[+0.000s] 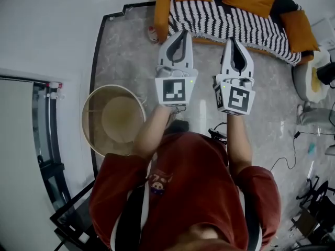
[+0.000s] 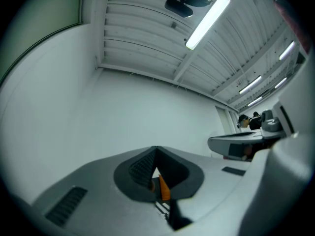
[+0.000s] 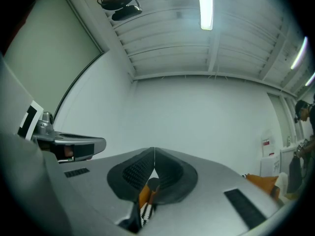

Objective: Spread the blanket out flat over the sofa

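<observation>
Both jaws were pinched shut on nothing: you held the left gripper (image 1: 181,33) and right gripper (image 1: 233,40) side by side, near the striped blanket (image 1: 235,21) on the far sofa (image 1: 163,7).

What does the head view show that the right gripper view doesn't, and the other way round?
Only the head view: the person's red shirt, a round beige basket, the grey floor. Only the right gripper view: the ribbed ceiling and its strip light. Both: the left hand-held gripper, the right hand-held gripper with shut jaws, and some of the striped blanket.
</observation>
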`<state>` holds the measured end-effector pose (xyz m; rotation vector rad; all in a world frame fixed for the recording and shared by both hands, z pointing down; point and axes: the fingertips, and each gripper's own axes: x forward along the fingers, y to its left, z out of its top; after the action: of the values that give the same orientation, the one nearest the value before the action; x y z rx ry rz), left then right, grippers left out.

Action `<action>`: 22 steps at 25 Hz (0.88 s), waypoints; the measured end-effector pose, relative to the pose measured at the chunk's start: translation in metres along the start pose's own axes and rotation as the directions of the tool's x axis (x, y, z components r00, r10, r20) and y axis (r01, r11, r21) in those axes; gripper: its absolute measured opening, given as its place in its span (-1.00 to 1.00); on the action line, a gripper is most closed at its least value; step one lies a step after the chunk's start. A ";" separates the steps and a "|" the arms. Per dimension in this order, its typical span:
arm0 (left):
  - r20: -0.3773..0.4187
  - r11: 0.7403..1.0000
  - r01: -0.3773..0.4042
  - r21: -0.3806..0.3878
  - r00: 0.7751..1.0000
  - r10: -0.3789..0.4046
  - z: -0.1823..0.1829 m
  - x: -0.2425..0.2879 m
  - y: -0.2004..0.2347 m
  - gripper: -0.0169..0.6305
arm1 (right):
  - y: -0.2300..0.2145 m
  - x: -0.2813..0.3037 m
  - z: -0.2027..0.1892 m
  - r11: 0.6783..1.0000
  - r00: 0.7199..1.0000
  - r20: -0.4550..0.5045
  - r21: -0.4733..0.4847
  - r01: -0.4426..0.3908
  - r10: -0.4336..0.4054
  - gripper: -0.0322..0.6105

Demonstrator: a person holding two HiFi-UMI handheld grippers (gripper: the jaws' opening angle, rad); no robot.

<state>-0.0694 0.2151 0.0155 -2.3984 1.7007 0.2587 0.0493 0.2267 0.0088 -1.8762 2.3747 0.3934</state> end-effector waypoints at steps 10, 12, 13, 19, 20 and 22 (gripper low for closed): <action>0.002 0.999 0.021 0.029 1.000 -0.021 -0.012 0.044 0.041 -0.90 | 0.003 0.055 -0.010 0.999 0.999 0.011 0.001 0.035 -0.035 -0.86; -0.005 0.999 0.022 0.036 1.000 -0.022 -0.019 0.052 0.044 -0.90 | -0.002 0.062 -0.016 0.999 0.999 0.007 0.005 0.042 -0.042 -0.86; -0.009 0.999 0.023 0.036 1.000 -0.023 -0.022 0.057 0.045 -0.90 | -0.005 0.066 -0.020 0.999 0.999 0.005 0.008 0.046 -0.046 -0.86; -0.014 1.000 0.021 0.020 1.000 -0.021 -0.040 0.098 0.040 -0.90 | -0.030 0.099 -0.042 0.998 0.998 0.001 0.025 0.060 -0.060 -0.86; -0.012 1.000 0.018 0.009 1.000 -0.018 -0.042 0.108 0.038 -0.90 | -0.037 0.106 -0.046 0.998 0.998 0.000 0.028 0.062 -0.062 -0.86; -0.017 1.000 0.020 0.006 1.000 -0.020 -0.048 0.129 0.035 -0.90 | -0.051 0.123 -0.053 0.997 0.998 -0.004 0.036 0.068 -0.068 -0.86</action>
<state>-0.0589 0.0735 0.0279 -2.4194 1.6810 0.2305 0.0741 0.0865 0.0248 -1.9362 2.2961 0.3398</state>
